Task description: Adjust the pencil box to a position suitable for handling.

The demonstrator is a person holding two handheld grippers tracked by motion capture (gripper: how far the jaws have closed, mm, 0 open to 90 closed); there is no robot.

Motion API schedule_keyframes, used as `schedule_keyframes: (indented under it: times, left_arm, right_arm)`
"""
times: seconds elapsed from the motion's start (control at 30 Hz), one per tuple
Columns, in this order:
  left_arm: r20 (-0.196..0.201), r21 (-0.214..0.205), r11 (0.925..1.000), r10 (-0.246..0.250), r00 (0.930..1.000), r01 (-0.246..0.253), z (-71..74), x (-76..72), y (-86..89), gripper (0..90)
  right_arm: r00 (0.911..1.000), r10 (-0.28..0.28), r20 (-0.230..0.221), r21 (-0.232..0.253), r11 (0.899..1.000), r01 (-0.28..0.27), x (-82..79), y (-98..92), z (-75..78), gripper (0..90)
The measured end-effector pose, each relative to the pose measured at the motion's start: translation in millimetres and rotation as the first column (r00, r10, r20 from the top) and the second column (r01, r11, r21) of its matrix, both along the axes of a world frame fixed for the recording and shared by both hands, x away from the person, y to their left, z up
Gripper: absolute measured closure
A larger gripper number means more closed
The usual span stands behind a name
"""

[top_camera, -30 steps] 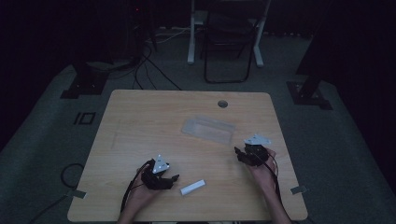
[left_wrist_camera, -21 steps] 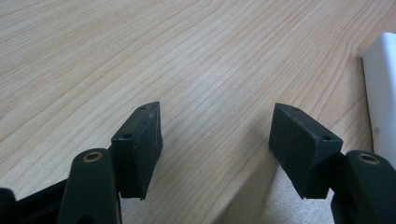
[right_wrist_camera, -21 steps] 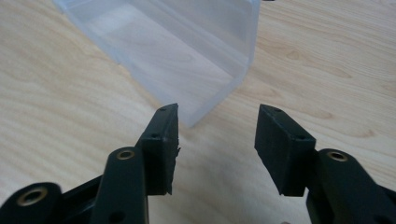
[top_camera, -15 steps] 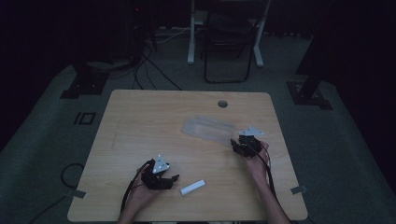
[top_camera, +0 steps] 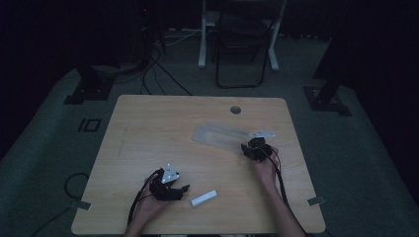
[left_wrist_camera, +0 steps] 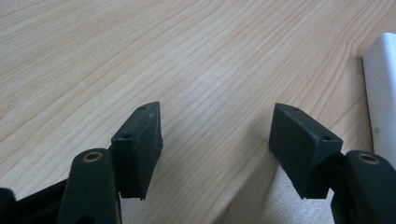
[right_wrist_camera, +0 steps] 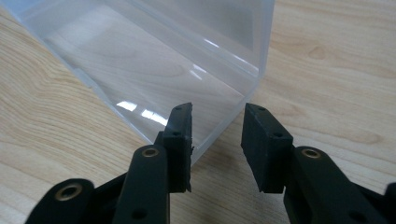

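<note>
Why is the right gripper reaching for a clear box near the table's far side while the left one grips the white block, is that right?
Not quite. The left gripper grips nothing: its jaws stand open over bare table, and the white block lies beside them, as the left gripper view shows. The right gripper, jaws just closing, does reach for the clear box.

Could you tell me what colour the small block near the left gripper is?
White block; clearest in the high view.

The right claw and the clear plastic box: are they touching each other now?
Cannot tell. In the right gripper view the right claw has been closing at the corner of the clear plastic box; one finger overlaps the box's near edge, but no contact or gap shows plainly.
</note>
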State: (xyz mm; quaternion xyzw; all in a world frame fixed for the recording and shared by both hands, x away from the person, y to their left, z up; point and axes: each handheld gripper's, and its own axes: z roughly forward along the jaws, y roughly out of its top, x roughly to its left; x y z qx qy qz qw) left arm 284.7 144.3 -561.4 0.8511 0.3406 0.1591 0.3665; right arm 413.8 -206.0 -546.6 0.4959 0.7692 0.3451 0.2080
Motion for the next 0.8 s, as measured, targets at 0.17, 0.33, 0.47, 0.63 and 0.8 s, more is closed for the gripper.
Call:
schedule_keyframes:
  times: [0.17, 0.33, 0.47, 0.63, 0.8]
  left_arm:
    - [0.001, 0.001, 1.0, 0.0, 1.0, 0.0, 0.0, 0.0, 0.0, 35.0]
    - [0.001, 0.0, 1.0, 0.0, 1.0, 0.0, 0.0, 0.0, 0.0, 35.0]
    - [0.001, 0.0, 1.0, 0.0, 1.0, 0.0, 0.0, 0.0, 0.0, 35.0]
    - [0.001, 0.0, 1.0, 0.001, 1.0, -0.001, 0.0, -0.1, -0.1, 35.0]
    - [0.001, 0.001, 1.0, 0.006, 1.0, -0.006, 0.0, -1.5, -2.1, 35.3]
  right_arm:
    - [0.9996, 0.018, -0.023, 0.033, 0.999, -0.018, 1.1, 0.2, -3.0, 68.7]
    - [0.9986, 0.046, -0.026, 0.045, 0.998, -0.045, -0.3, 2.4, -2.2, 74.3]
    - [0.9952, 0.093, -0.029, 0.065, 0.994, -0.091, -2.3, 7.0, -2.8, 76.9]
    - [0.9904, 0.134, -0.032, 0.068, 0.989, -0.132, -6.2, 13.6, -2.6, 78.0]
    - [0.9838, 0.176, -0.037, 0.095, 0.981, -0.172, -8.5, 17.8, -2.4, 81.8]
